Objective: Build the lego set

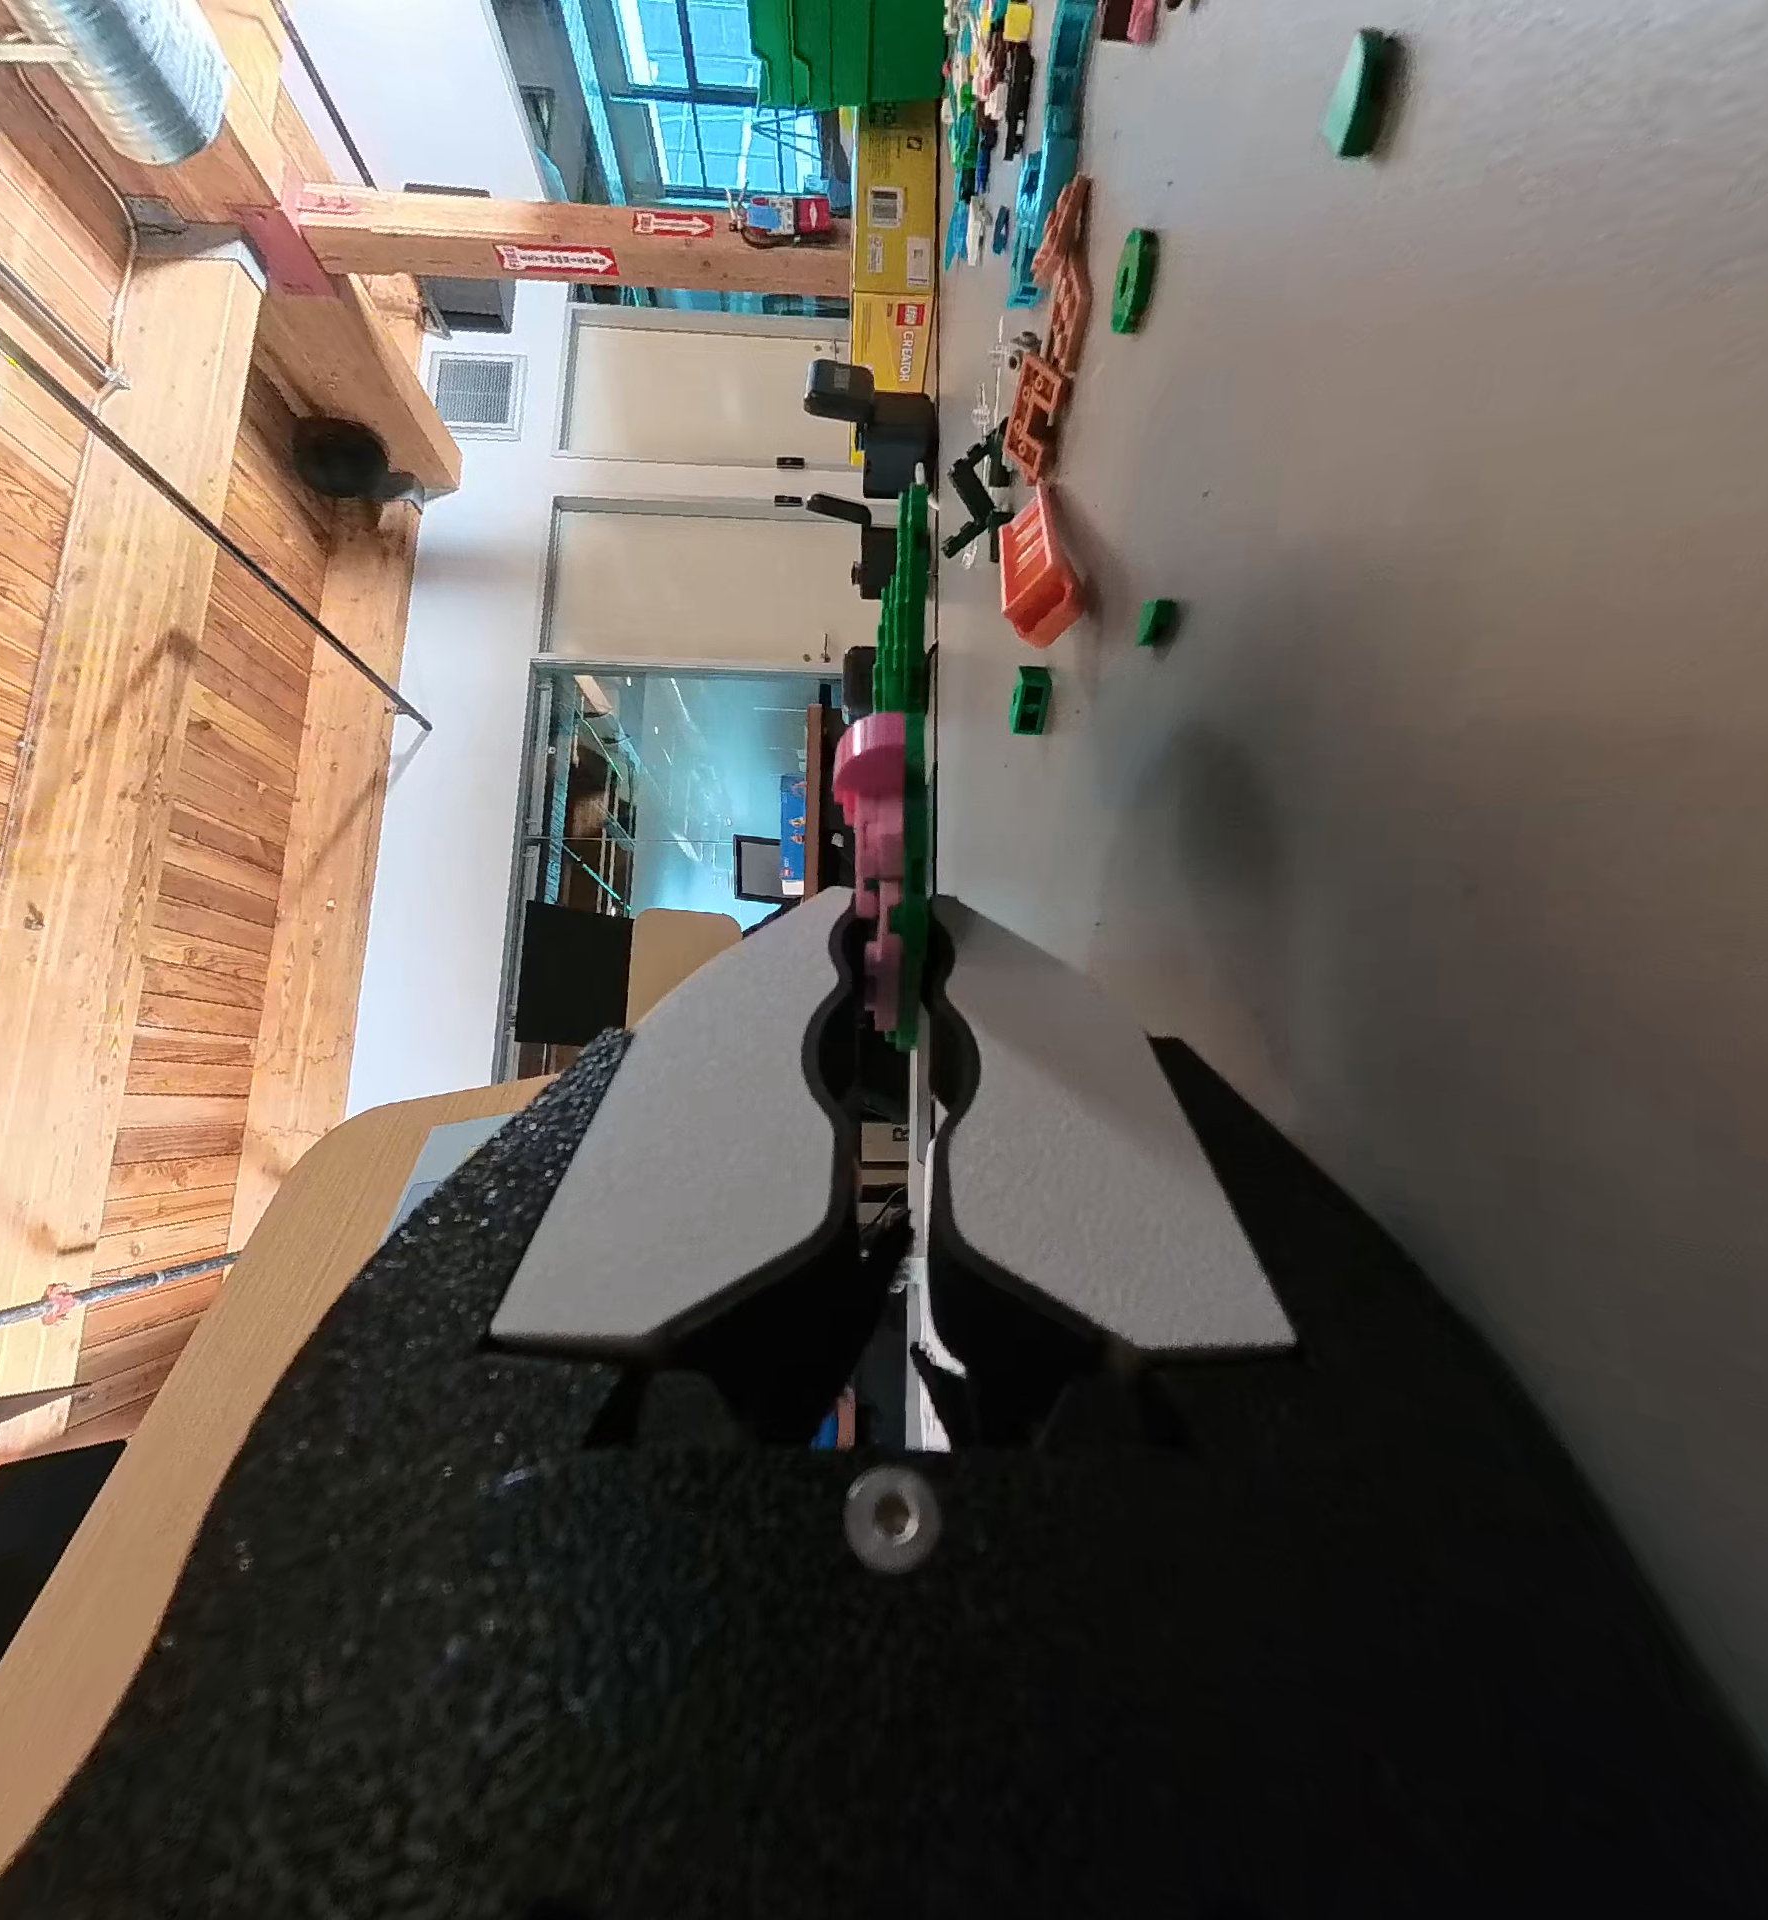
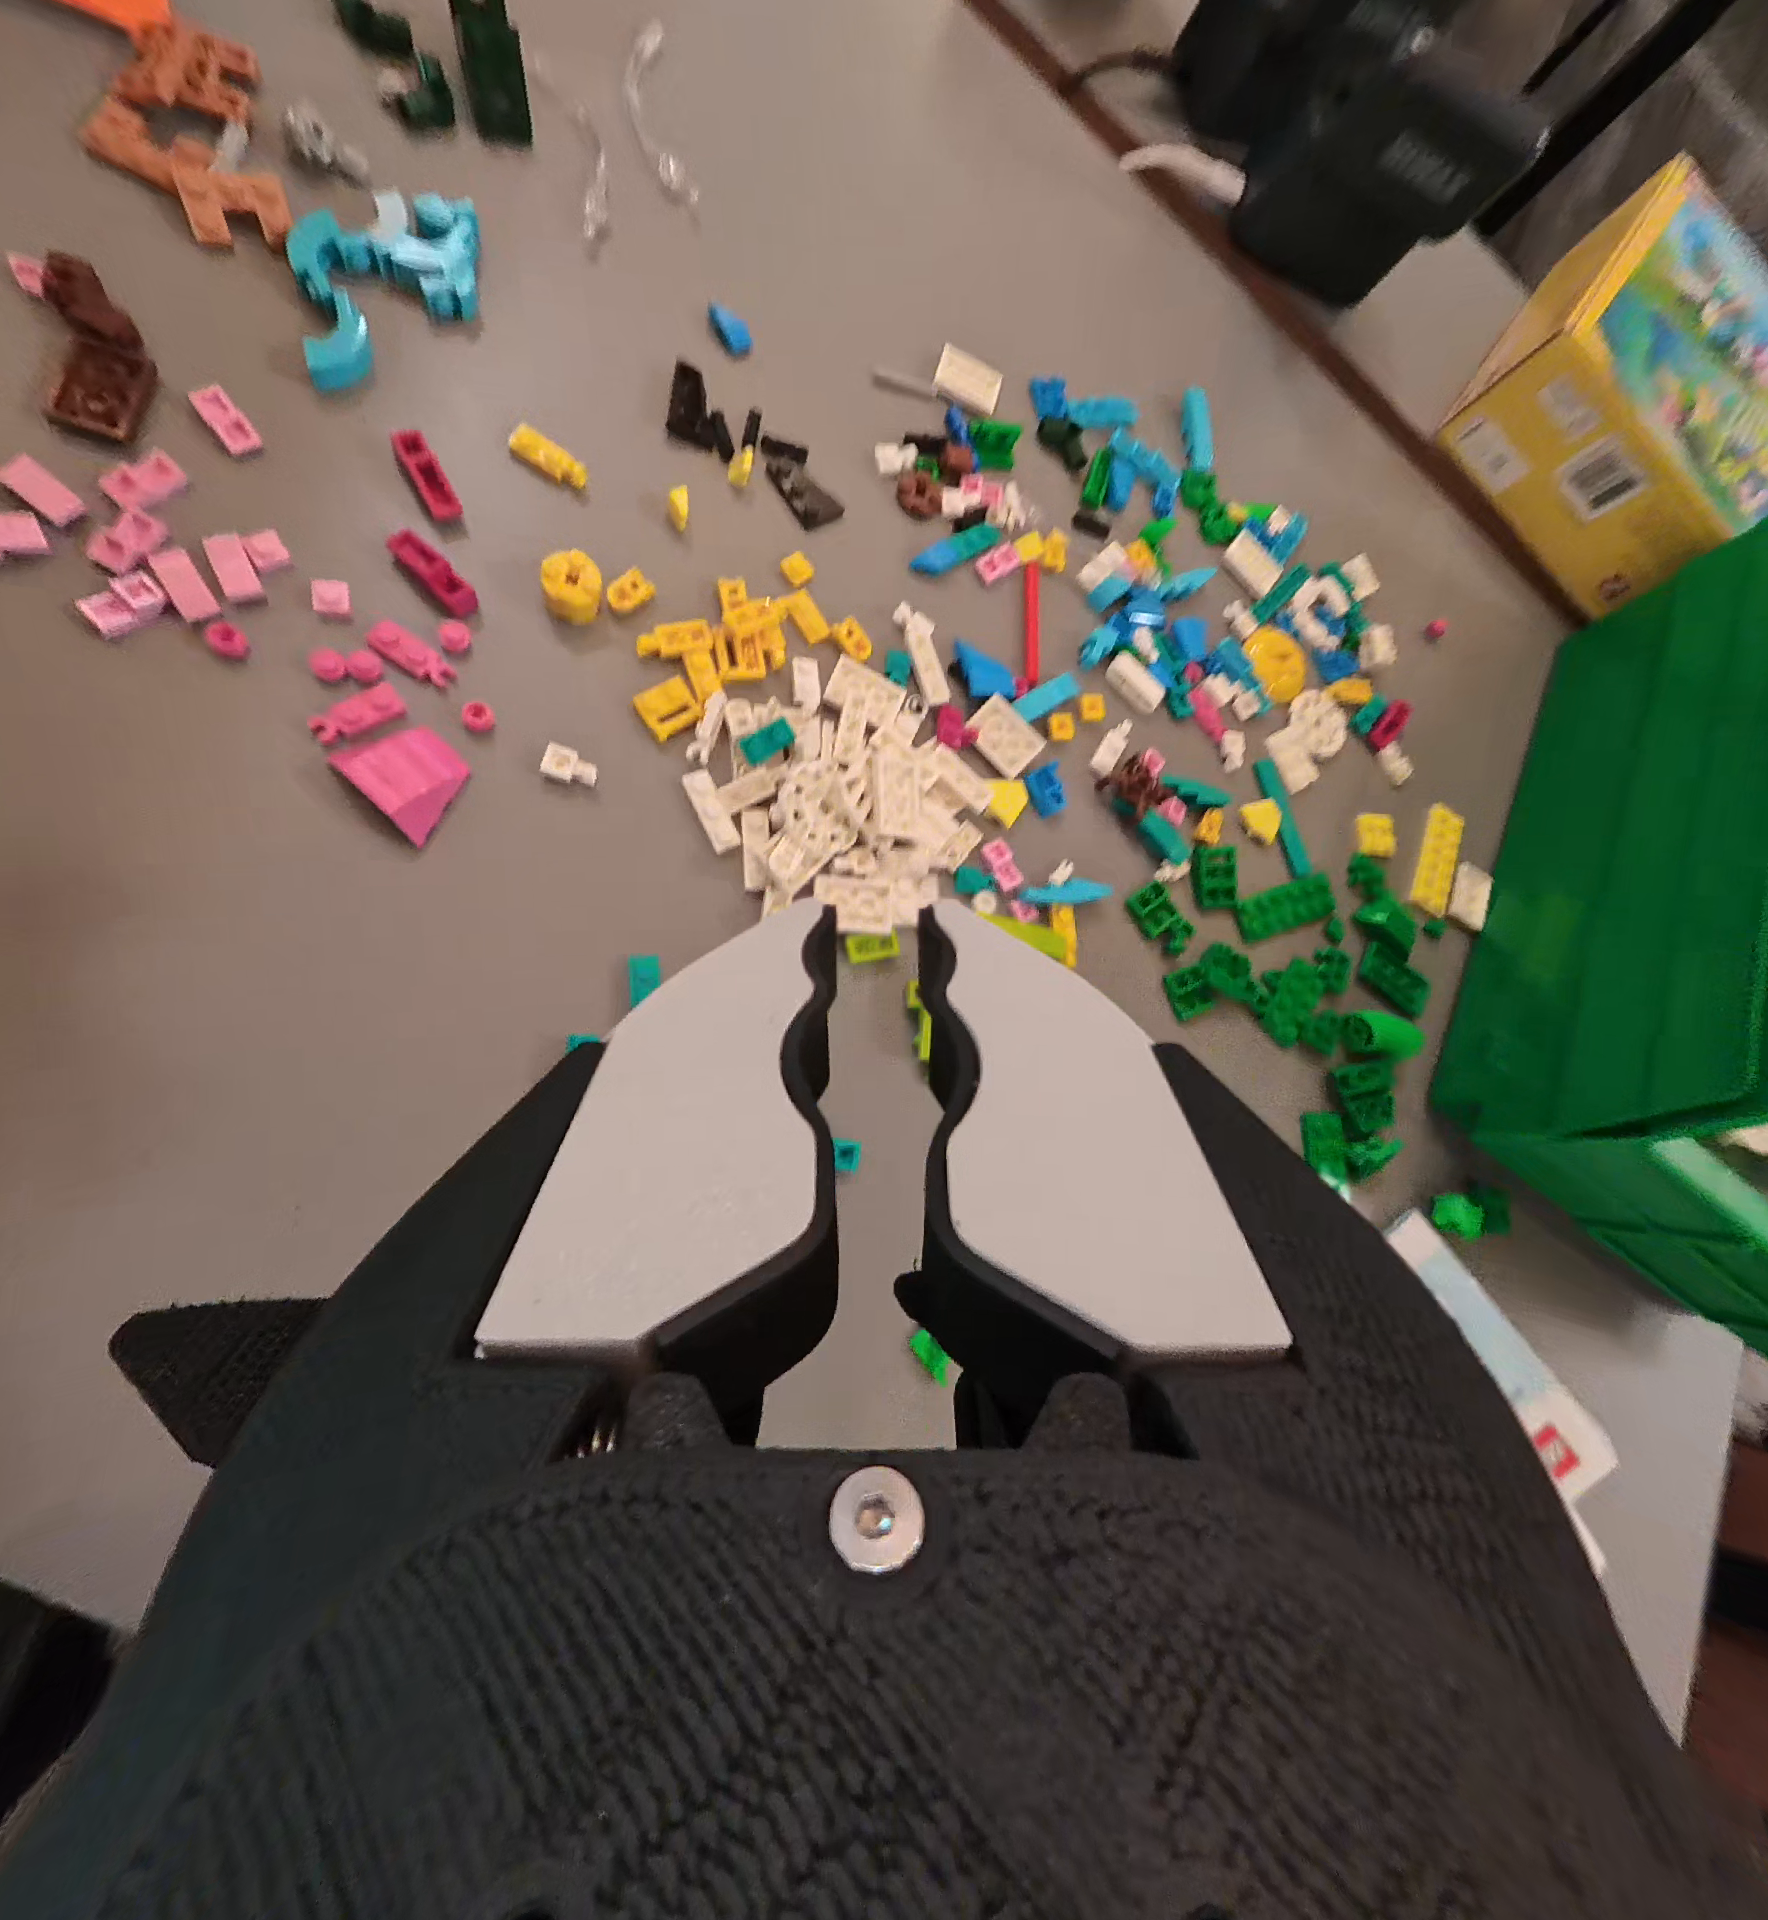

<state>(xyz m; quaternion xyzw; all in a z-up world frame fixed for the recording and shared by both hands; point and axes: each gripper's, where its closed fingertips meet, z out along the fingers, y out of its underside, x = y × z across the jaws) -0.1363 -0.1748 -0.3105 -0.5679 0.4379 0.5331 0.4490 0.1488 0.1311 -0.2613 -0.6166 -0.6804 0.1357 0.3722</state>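
My left gripper (image 1: 895, 951) is turned on its side and shut on the edge of a green baseplate (image 1: 913, 665), seen edge-on at the grey table's edge. Pink bricks (image 1: 875, 800) are stacked on the plate, some between the fingers. My right gripper (image 2: 877, 920) hangs above the table with its jaws a little apart and nothing between them. Its tips hover over the near edge of a pile of white pieces (image 2: 859, 790). Yellow pieces (image 2: 724, 644), pink pieces (image 2: 163, 551) and green bricks (image 2: 1275, 966) lie sorted around it.
A green bin (image 2: 1669, 935) and a yellow set box (image 2: 1638, 405) stand at the right of the table. Orange-brown plates (image 1: 1051, 343), loose green bricks (image 1: 1031, 698) and an orange crate piece (image 1: 1041, 577) lie beyond the baseplate. A booklet (image 2: 1493, 1361) lies by the bin.
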